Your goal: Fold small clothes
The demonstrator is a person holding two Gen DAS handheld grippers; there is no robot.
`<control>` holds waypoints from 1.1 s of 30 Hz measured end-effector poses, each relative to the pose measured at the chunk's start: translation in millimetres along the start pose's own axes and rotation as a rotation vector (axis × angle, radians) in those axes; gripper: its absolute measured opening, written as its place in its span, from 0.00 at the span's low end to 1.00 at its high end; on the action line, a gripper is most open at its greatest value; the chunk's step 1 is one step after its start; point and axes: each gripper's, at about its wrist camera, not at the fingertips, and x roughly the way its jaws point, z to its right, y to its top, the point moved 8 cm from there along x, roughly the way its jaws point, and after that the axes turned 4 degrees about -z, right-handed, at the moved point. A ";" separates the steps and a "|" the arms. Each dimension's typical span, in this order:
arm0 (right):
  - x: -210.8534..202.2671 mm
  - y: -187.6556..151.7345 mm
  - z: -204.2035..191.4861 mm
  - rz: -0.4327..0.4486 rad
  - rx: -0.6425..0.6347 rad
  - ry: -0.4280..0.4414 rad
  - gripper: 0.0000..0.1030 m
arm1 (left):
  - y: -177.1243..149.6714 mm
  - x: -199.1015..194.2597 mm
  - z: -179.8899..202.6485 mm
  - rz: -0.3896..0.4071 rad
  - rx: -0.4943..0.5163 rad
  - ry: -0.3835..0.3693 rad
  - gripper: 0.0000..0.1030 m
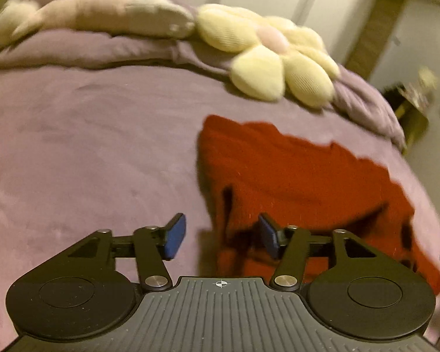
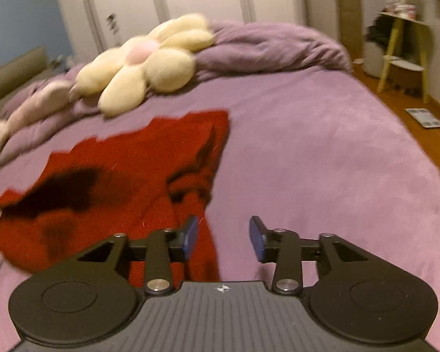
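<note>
Lying rumpled mid-bed on the purple bedspread (image 2: 322, 152), short of the flower cushion (image 1: 267, 52) toward the far edge, the red garment (image 1: 293, 176) looks soft, light and limp, best pinched at its near hem corners, left gripper (image 1: 221, 236) and right gripper (image 2: 223, 237) both spread, empty.

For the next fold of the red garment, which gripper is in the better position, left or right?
Probably the left. The left gripper is open with one pad already over the red garment. The right gripper is also open, but mostly over the bare purple bedcover, beside the garment's edge.
</note>
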 end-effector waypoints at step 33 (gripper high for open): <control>28.6 5.1 -16.3 0.003 -0.026 -0.046 0.20 | 19.9 41.5 20.8 -0.011 0.077 -0.046 0.85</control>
